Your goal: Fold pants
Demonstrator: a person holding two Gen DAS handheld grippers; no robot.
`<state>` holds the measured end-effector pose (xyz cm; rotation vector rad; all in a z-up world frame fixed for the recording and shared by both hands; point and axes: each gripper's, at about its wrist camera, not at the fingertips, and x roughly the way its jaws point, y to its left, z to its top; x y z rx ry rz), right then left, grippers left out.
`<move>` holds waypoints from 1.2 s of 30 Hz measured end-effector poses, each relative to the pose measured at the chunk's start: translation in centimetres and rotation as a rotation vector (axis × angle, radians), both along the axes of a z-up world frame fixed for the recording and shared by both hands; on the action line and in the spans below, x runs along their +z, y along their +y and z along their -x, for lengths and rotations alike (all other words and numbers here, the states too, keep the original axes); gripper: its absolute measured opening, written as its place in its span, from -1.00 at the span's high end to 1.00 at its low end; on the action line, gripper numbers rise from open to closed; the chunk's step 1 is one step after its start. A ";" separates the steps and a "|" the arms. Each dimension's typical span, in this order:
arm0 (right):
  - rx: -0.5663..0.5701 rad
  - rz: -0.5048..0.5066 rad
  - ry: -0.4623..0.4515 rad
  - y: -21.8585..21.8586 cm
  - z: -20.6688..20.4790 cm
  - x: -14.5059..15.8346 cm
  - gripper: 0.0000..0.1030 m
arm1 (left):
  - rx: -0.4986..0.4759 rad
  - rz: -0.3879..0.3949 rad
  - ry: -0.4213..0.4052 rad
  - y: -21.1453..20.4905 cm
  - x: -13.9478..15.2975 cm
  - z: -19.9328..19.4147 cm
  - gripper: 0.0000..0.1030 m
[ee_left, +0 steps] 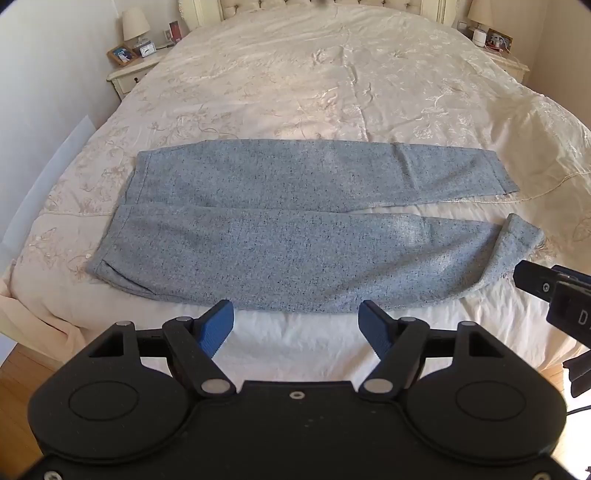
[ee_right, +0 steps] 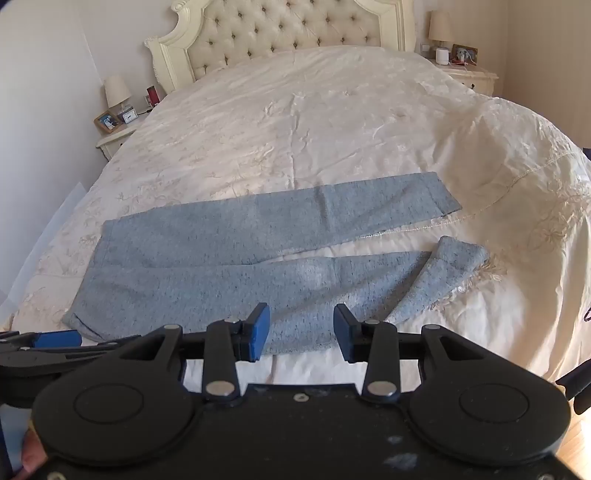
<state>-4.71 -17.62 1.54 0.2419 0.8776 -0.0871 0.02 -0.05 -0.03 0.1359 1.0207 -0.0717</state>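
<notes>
Grey-blue speckled pants [ee_left: 280,225] lie flat across the near part of the bed, waistband at the left, legs running right. The near leg's cuff [ee_left: 517,243] is folded back on itself. The pants also show in the right wrist view [ee_right: 236,266], with the folded cuff [ee_right: 454,262] at the right. My left gripper [ee_left: 296,325] is open and empty, just short of the near leg's edge. My right gripper [ee_right: 301,332] is open and empty, over the near leg's lower edge. Part of the right gripper's body [ee_left: 554,295] shows at the right of the left wrist view.
The bed has a cream embroidered cover [ee_left: 332,74] and a tufted headboard [ee_right: 288,33]. A nightstand with lamp, clock and photo frame [ee_right: 118,110] stands at the left, another nightstand [ee_right: 469,70] at the right. Wooden floor [ee_left: 14,391] lies below the bed's near edge.
</notes>
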 end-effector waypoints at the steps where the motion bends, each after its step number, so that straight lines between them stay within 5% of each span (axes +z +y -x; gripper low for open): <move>1: 0.000 0.001 0.003 0.0 0.0 0.0 0.21 | 0.001 0.002 0.001 0.0 0.0 0.0 -0.45; 36: 0.001 0.021 0.024 0.2 -0.1 -0.2 0.21 | -0.020 0.011 0.016 -0.6 -0.8 0.3 -0.44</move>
